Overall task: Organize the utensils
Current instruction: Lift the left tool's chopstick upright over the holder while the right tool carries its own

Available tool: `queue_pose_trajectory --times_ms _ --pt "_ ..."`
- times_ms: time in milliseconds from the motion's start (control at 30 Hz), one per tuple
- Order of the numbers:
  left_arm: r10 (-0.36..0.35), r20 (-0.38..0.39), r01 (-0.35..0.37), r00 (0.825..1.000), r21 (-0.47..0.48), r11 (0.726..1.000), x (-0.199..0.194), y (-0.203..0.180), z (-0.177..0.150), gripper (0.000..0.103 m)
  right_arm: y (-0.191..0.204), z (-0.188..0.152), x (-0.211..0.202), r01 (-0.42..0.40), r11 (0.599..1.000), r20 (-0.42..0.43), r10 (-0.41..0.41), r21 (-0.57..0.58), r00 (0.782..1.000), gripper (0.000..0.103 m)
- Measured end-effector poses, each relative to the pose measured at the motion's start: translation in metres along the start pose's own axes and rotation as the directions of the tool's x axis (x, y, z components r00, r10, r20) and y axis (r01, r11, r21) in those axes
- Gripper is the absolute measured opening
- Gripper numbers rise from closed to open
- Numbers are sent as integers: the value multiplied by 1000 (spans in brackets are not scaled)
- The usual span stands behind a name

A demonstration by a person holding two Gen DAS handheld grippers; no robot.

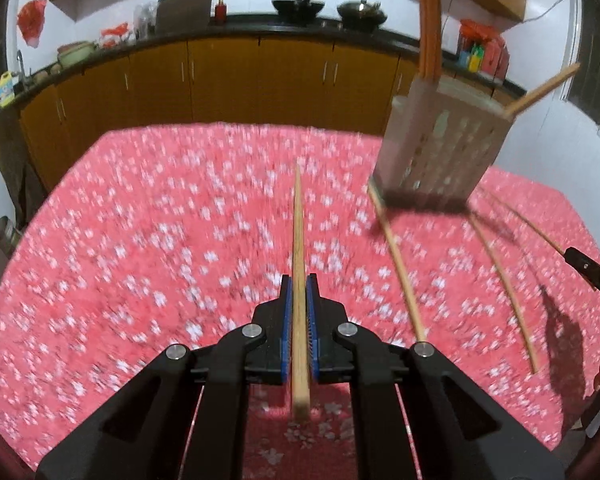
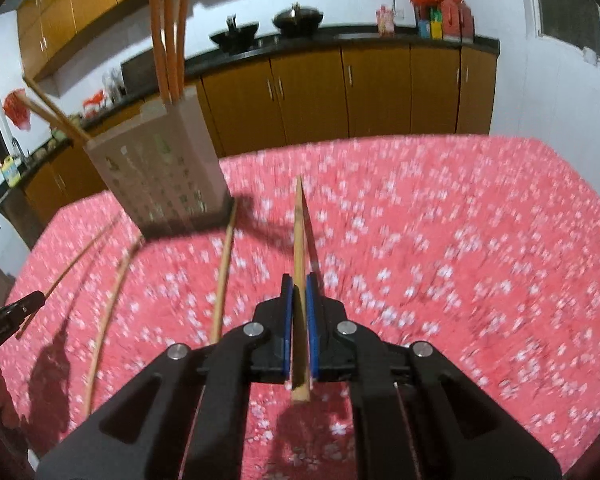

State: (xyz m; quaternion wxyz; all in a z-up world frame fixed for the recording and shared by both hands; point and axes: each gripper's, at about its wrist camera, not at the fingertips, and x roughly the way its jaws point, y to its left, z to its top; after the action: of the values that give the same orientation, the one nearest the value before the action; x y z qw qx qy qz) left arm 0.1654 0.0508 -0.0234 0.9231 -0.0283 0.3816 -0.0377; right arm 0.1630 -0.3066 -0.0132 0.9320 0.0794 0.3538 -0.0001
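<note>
My left gripper [image 1: 299, 284] is shut on a wooden chopstick [image 1: 299, 240] that points forward above the red flowered tablecloth [image 1: 140, 240]. My right gripper [image 2: 299, 284] is shut on another wooden chopstick [image 2: 299, 236] held the same way. A grey perforated utensil holder [image 1: 440, 144] stands at the right of the left wrist view, and at the left of the right wrist view [image 2: 160, 172], with several chopsticks standing in it. Two loose chopsticks [image 1: 398, 260] lie on the cloth in front of the holder; they also show in the right wrist view [image 2: 222, 276]. The right gripper's tip [image 1: 588, 268] shows at the far right.
Brown kitchen cabinets [image 1: 220, 76] and a dark counter with woks [image 1: 298, 8] run behind the table. The table's far edge [image 1: 236, 126] lies just beyond the holder. The left gripper's tip [image 2: 16, 312] shows at the left of the right wrist view.
</note>
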Motion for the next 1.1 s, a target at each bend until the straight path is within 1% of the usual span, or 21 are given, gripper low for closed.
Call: queue_pose_trajectory --times_ms 100,167,200,367,433,600,733,800,833,900,1000,1033,1100 --pt "-4 62 4 998 -8 1000 -18 2 12 8 0 15 -18 -7 1000 71 6 3 997 8" --pt "-9 112 11 994 -17 1000 -31 3 22 8 1 21 -28 -13 1000 109 12 5 994 8" --pt "-13 138 17 990 -23 1000 -38 4 26 8 1 26 -35 -16 1000 138 16 5 990 8" --pt "-32 237 42 971 -39 998 -67 5 44 8 2 38 -53 -25 1000 207 24 3 978 8" --pt "-39 264 51 964 -39 998 -74 4 50 8 3 42 -57 -26 1000 222 25 0 975 8" --pt "-59 296 70 953 -25 997 -86 1 59 8 3 50 -66 -41 999 256 39 1 966 8" --pt "-94 326 101 941 -5 995 -97 -5 67 8 7 68 -89 -113 994 297 106 4 949 8" --pt "-123 349 126 929 12 992 -107 -11 74 8 9 77 -101 -154 988 321 147 -2 936 8" --pt "-132 356 135 925 16 991 -110 -14 77 7 13 84 -109 -180 984 341 172 -8 924 8" --pt "-159 382 160 910 31 987 -119 -23 85 7 19 95 -122 -220 975 376 212 -23 902 8" --pt "-190 434 186 881 52 981 -132 -37 100 8 32 111 -143 -267 962 440 264 -55 858 8" --pt "-191 447 186 874 56 981 -136 -41 103 8 37 117 -148 -274 959 461 274 -67 844 8" --pt "-195 490 189 850 63 980 -143 -51 115 7 43 126 -151 -273 959 480 277 -81 832 8"
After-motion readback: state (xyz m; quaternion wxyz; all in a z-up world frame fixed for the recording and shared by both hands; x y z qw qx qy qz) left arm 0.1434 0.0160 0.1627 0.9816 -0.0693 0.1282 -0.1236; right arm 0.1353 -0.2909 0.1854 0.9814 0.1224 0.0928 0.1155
